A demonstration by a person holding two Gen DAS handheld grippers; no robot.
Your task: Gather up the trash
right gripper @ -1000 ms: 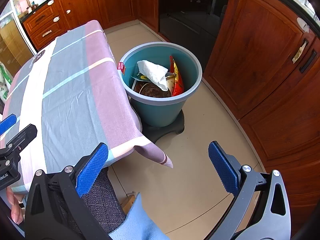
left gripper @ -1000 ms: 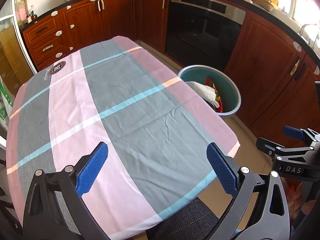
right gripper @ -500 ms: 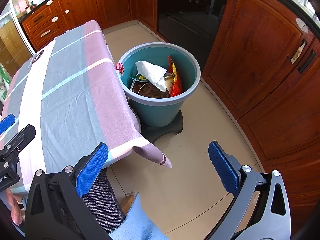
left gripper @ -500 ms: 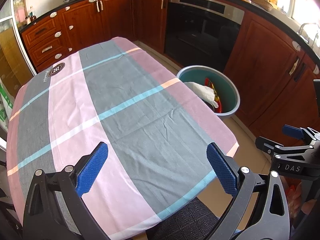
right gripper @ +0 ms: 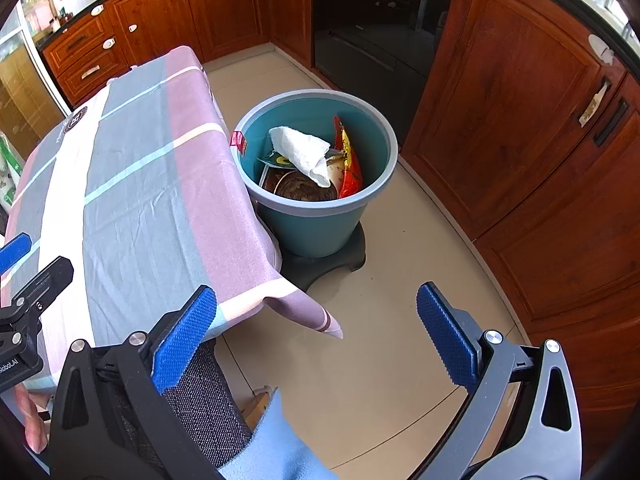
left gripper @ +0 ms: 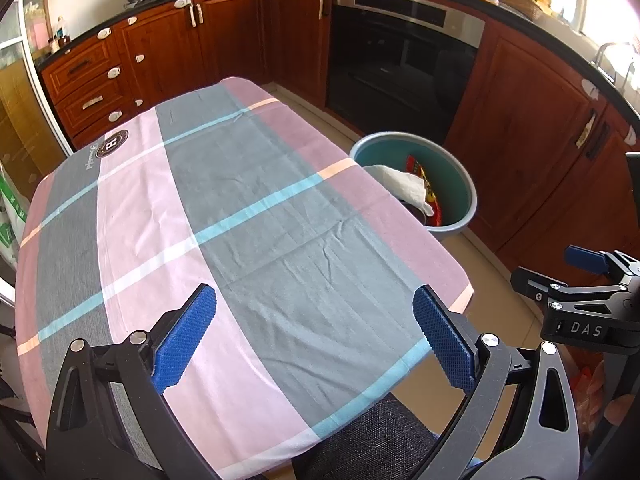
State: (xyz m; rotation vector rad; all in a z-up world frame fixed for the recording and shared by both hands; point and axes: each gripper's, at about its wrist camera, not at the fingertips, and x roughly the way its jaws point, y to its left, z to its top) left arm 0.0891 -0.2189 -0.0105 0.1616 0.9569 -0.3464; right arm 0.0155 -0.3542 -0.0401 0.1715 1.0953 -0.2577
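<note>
So the left gripper [left gripper: 314, 340] hung over the near end of the table [left gripper: 240, 216], jaws spread wide with nothing between them, just the pink, grey and blue striped tablecloth [left gripper: 132, 208] underneath. The right gripper [right gripper: 316, 336] was off to the side above the tiled floor [right gripper: 400, 340], past the table's corner, and its jaws were wide apart too, holding nothing. The trash was sitting in the teal bin [right gripper: 320, 224], which stood on a dark base on the floor, right beside the table's edge and in front of the oven [right gripper: 372, 32]. Inside it you could see a crumpled white paper towel [right gripper: 306, 154] on top, a red and yellow snack wrapper [right gripper: 350, 164] standing against the inner wall, and a brown round thing [right gripper: 298, 188] lower down, hard to tell what exactly. Wooden cabinets [right gripper: 520, 120] ran behind the bin.
</note>
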